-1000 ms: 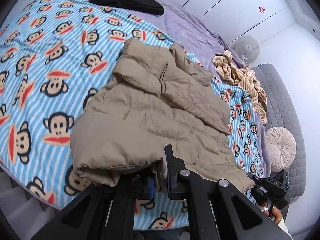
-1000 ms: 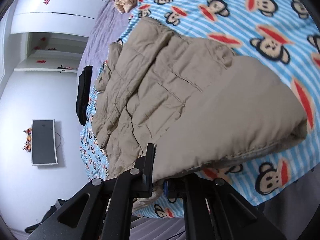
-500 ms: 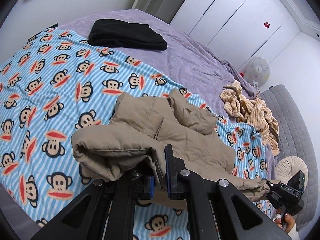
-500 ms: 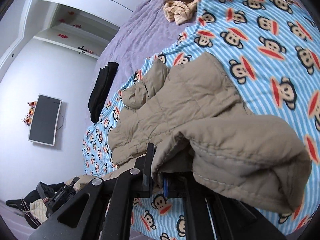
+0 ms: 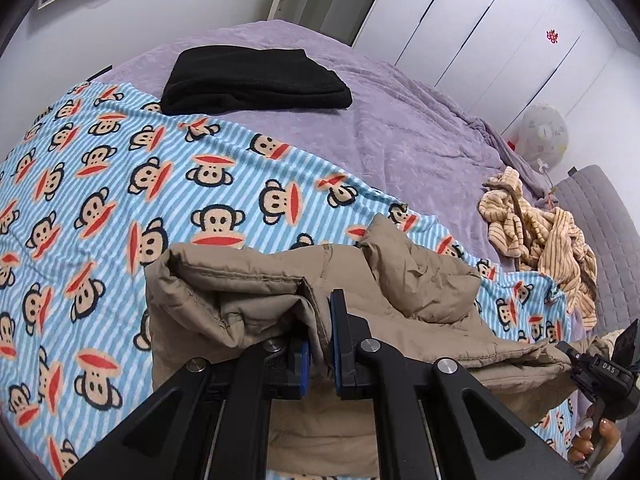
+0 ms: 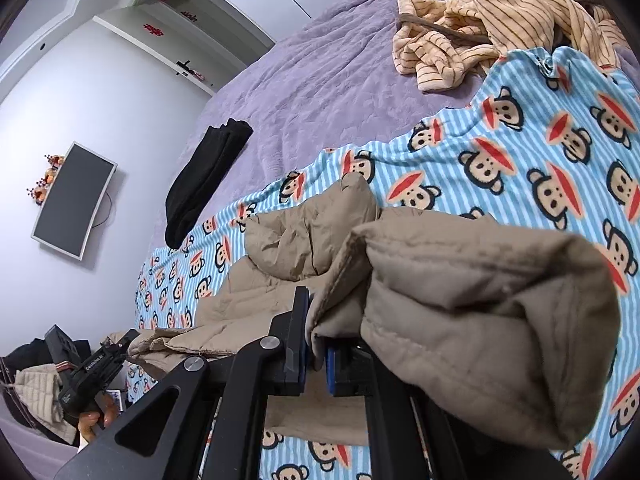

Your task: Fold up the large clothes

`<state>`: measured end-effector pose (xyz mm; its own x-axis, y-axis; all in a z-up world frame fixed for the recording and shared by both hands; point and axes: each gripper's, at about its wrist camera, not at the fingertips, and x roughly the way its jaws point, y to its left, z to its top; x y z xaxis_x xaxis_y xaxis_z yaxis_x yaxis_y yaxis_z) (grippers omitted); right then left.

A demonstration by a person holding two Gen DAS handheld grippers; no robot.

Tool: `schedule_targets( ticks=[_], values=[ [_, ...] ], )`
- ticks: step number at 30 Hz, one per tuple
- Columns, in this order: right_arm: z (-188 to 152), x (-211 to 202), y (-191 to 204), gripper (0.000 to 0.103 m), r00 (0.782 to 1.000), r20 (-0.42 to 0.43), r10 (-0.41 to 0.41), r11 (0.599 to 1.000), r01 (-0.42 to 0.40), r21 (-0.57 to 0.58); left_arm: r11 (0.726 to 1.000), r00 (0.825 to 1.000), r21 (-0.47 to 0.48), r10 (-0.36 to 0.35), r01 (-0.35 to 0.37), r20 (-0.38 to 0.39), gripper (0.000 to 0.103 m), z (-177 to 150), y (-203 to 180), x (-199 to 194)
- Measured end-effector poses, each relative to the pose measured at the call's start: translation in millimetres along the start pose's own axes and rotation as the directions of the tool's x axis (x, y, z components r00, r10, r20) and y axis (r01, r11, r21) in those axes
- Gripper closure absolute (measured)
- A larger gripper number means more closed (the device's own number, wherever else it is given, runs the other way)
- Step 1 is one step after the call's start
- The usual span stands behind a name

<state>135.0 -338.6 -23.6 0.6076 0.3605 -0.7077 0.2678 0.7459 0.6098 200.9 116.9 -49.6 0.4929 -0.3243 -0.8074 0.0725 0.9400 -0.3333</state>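
Observation:
A tan quilted jacket is bunched near the front edge of the bed, on a blue striped monkey-print blanket. My left gripper is shut on a fold of the jacket's padded cloth. The right gripper is likewise shut on a thick folded edge, which bulges to its right. Each gripper shows in the other's view: the right one at the jacket's far corner, the left one held in a hand. The jacket hangs stretched between both.
A folded black garment lies on the purple bedspread. A crumpled yellow striped garment sits at the blanket's far corner. White wardrobes and a wall screen stand beyond.
Both grippers pulled back toward the bed's front edge, dragging the jacket's held edge with them. The jacket, spread wide before, is now bunched and lifted, and more blanket shows beyond it.

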Motion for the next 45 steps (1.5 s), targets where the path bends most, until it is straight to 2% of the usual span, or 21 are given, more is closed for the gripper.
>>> schedule_targets(
  ticks=[5, 12, 19, 22, 23, 24, 25, 26, 27, 29, 30, 31, 32, 33, 35, 36, 37, 40, 42, 43, 45],
  values=[
    [20, 44, -15, 0.095, 0.999, -0.01, -0.034, 0.999, 0.034, 0.006, 0.998, 0.999, 0.049, 0.037, -0.035, -0.039, 0.093, 7, -1, 69],
    [26, 122, -67, 0.095, 0.997, -0.064, -0.051, 0.992, 0.058, 0.116, 0.994, 0.993, 0.076, 0.09, -0.084, -0.079, 0.093, -2, 5, 149],
    [29, 159, -85, 0.096, 0.995, -0.092, -0.045, 0.99, 0.056, 0.13, 0.986, 0.987, 0.108, 0.134, -0.125, -0.087, 0.093, -1, 2, 180],
    [32, 166, -89, 0.095, 0.994, -0.103, -0.024, 0.989, 0.039, 0.146, 0.989, 0.989, 0.099, 0.114, -0.106, -0.088, 0.092, 4, 4, 172],
    [33, 166, -91, 0.095, 0.994, -0.106, -0.016, 0.986, 0.033, 0.161, 0.99, 0.991, 0.107, 0.104, -0.095, -0.081, 0.089, 5, 4, 166],
    [33, 165, -92, 0.095, 0.994, -0.108, -0.009, 0.984, 0.028, 0.175, 0.99, 0.993, 0.113, 0.094, -0.086, -0.071, 0.079, 6, 4, 158],
    [34, 161, -91, 0.094, 0.994, -0.107, -0.002, 0.983, 0.022, 0.184, 0.99, 0.995, 0.119, 0.084, -0.077, -0.061, 0.05, 7, 4, 149],
    [35, 157, -90, 0.092, 0.994, -0.108, 0.001, 0.983, 0.019, 0.183, 0.989, 0.996, 0.127, 0.082, -0.076, -0.037, 0.03, 8, 4, 138],
    [36, 152, -90, 0.087, 0.994, -0.11, 0.005, 0.984, 0.015, 0.177, 0.986, 0.995, 0.133, 0.097, -0.096, 0.006, 0.004, 9, 3, 125],
    [38, 139, -84, 0.065, 0.995, -0.102, 0.005, 0.988, 0.01, 0.151, 0.978, 0.991, 0.174, 0.102, -0.115, 0.081, 0.003, 9, -3, 101],
    [38, 132, -80, 0.032, 0.996, -0.091, 0.006, 0.991, 0.007, 0.136, 0.976, 0.992, 0.189, 0.094, -0.109, 0.085, 0.003, 10, -6, 96],
    [38, 123, -75, 0.016, 0.997, -0.077, 0.02, 0.993, -0.011, 0.116, 0.976, 0.993, 0.195, 0.08, -0.095, 0.083, 0.004, 11, -9, 92],
    [38, 115, -70, 0.016, 0.998, -0.06, 0.03, 0.995, -0.024, 0.095, 0.976, 0.996, 0.205, 0.055, -0.068, 0.069, 0.004, 10, -12, 93],
    [37, 111, -64, 0.017, 0.998, -0.058, 0.031, 0.997, -0.027, 0.066, 0.974, 0.998, 0.221, 0.038, -0.048, 0.048, 0.004, 9, -17, 96],
    [34, 109, -51, 0.042, 0.997, -0.077, 0.01, 1.0, -0.011, -0.005, 0.959, 0.999, 0.281, 0.031, -0.034, 0.015, 0.025, 5, -28, 111],
    [32, 112, -46, 0.082, 0.996, -0.092, -0.018, 0.999, 0.014, -0.039, 0.951, 0.999, 0.304, 0.053, -0.051, 0.0, 0.039, 3, -34, 121],
    [30, 120, -40, 0.096, 0.992, -0.117, -0.055, 0.996, 0.046, -0.079, 0.948, 0.998, 0.313, 0.065, -0.058, -0.014, 0.042, 1, -37, 131],
    [23, 144, -36, 0.096, 0.984, -0.155, -0.09, 0.987, 0.068, -0.144, 0.954, 0.993, 0.282, 0.117, -0.104, -0.031, 0.042, -4, -31, 168],
    [19, 162, -41, 0.096, 0.975, -0.161, -0.152, 0.975, 0.122, -0.183, 0.965, 0.991, 0.235, 0.13, -0.117, -0.04, 0.042, -4, -18, 189],
    [21, 172, -44, 0.101, 0.971, -0.159, -0.181, 0.97, 0.149, -0.195, 0.967, 0.99, 0.221, 0.138, -0.127, -0.037, 0.042, -2, -14, 196],
    [26, 186, -57, 0.103, 0.971, -0.145, -0.189, 0.969, 0.16, -0.19, 0.968, 0.989, 0.211, 0.142, -0.132, -0.035, 0.042, 3, -12, 206]
  ],
)
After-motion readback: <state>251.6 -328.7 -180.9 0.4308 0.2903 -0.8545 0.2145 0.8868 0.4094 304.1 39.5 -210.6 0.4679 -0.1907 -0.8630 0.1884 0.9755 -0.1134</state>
